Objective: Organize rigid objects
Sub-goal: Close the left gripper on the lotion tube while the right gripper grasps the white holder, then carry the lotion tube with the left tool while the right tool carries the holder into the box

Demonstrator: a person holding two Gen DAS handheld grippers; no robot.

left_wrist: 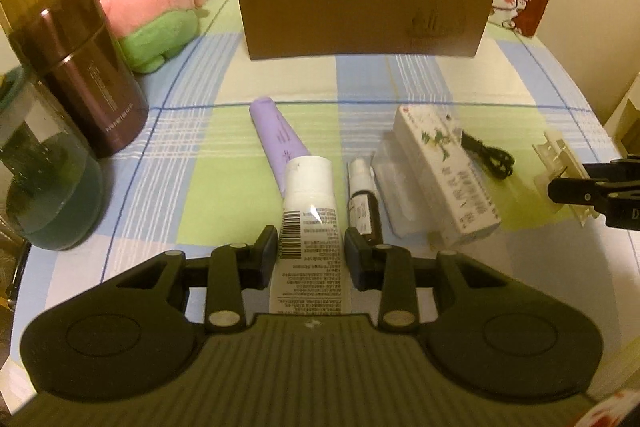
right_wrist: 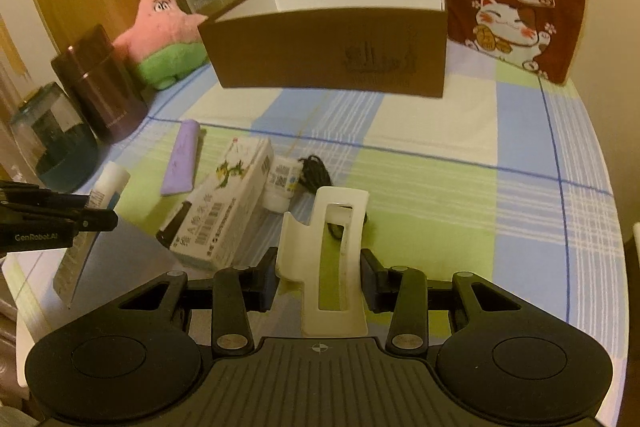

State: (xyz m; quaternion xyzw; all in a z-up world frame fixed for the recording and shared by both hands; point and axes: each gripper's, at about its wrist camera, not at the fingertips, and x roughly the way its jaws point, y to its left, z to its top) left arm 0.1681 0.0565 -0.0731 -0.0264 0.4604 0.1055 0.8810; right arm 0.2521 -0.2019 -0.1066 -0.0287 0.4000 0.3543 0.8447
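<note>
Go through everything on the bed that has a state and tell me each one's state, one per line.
left gripper: shut on white tube, lifted
right gripper: shut on white plastic holder
brown box: open, no lid
purple tube: lying flat
white carton: lying on its side
dark canister: upright, lid on

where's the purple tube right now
The purple tube lies flat on the checked cloth, left of centre in the left wrist view, just beyond the white tube held in the left gripper.
</note>
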